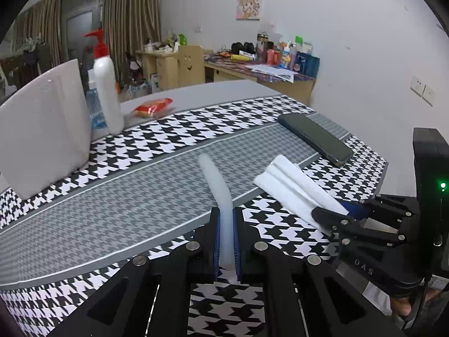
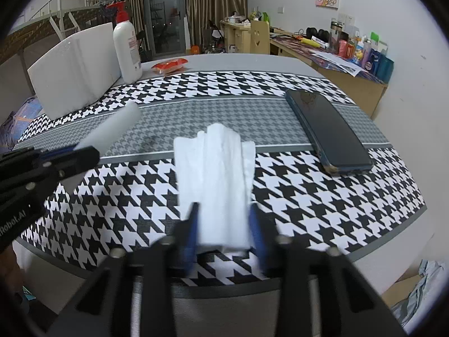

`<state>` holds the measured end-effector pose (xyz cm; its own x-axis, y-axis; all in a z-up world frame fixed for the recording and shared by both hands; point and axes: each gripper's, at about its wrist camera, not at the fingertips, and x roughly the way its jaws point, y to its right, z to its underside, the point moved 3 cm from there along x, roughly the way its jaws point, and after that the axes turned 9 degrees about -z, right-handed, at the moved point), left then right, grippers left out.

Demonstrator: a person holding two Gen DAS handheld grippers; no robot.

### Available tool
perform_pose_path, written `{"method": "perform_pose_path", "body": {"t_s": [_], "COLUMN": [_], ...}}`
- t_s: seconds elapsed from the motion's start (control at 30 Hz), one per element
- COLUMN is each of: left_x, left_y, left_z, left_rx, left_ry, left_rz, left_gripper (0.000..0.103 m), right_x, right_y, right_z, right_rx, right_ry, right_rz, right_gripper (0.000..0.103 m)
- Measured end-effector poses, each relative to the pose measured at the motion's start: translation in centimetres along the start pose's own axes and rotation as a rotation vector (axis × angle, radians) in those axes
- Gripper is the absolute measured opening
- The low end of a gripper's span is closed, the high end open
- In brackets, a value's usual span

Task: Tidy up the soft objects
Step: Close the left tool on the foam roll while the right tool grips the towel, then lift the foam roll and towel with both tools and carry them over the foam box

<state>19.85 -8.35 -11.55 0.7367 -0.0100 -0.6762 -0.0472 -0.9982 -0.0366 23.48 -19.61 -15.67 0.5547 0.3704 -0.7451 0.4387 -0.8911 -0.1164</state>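
Left hand-held gripper (image 1: 226, 233) clamped; right hand-held gripper (image 2: 223, 224) seemingly gripping too.

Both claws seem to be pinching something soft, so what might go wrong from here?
The left gripper squeezes only one end of the foam tube, so the free end may droop or swing. The folded cloth between the right gripper's fingers could unfold when lifted. The phone lies close beside the cloth and could get nudged.

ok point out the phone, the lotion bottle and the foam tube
phone (image 2: 331, 129), right wrist view, middle of its dark screen
lotion bottle (image 2: 127, 53), right wrist view, white body below the red pump
foam tube (image 1: 216, 179), left wrist view, free part ahead of the left gripper
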Motion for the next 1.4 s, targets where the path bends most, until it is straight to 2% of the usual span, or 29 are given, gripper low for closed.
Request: {"method": "perform_pose_path", "body": {"t_s": [0.1,0.13,0.4,0.77,1.4], "left_x": [-0.4,-0.6,-2.7,-5.3,-8.2], "left_y": [-0.7,-1.0,-2.9,-5.7,-9.3], "left_z": [0.1,0.1,-0.1,-1.2,-2.5], "left_rx": [-0.008,-0.008,-0.015,-0.028,-0.045], "left_ry": [0.007,0.010,0.053,0.127,0.205], "left_rz": [0.000,0.001,-0.013,-0.073,-0.117], "left_gripper": [0.009,0.009,0.009,0.009,0.009], "right_x": [0.0,-0.1,-2.4,-4.0,-5.5], "right_y": [-0.2,-0.2,-2.1,-5.1,-8.7], "right_z": [-0.1,-0.3,-1.5,-3.6,-6.6], "right_rx": [0.007,0.017,0.017,-0.019,-0.094], "right_ry": [-0.002,0.003,0.084,0.162,0.248], "right_rz": [-0.002,-0.008,-0.031,-0.088,-0.128], "right_gripper": [0.010,0.009,0.009,0.009,0.009]}}
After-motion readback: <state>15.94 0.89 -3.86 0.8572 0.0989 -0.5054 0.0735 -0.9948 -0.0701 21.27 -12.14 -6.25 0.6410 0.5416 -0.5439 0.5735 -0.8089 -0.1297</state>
